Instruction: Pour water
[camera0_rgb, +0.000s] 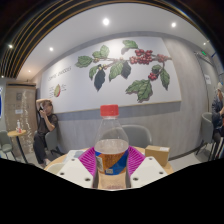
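A clear plastic bottle (111, 148) with a red cap and an orange-blue label stands upright between my fingers. It holds a pale liquid up to about the shoulder. My gripper (111, 160) is shut on the bottle: both magenta pads (89, 160) press against its sides at label height. The bottle is held above a light wooden table (155, 155), whose top shows just behind it.
A café room lies beyond. A person (44, 128) sits on a chair at a table to the far left. A grey chair (135, 135) stands right behind the bottle. The back wall (125, 65) bears a mural of leaves and red berries. Another person sits at the far right.
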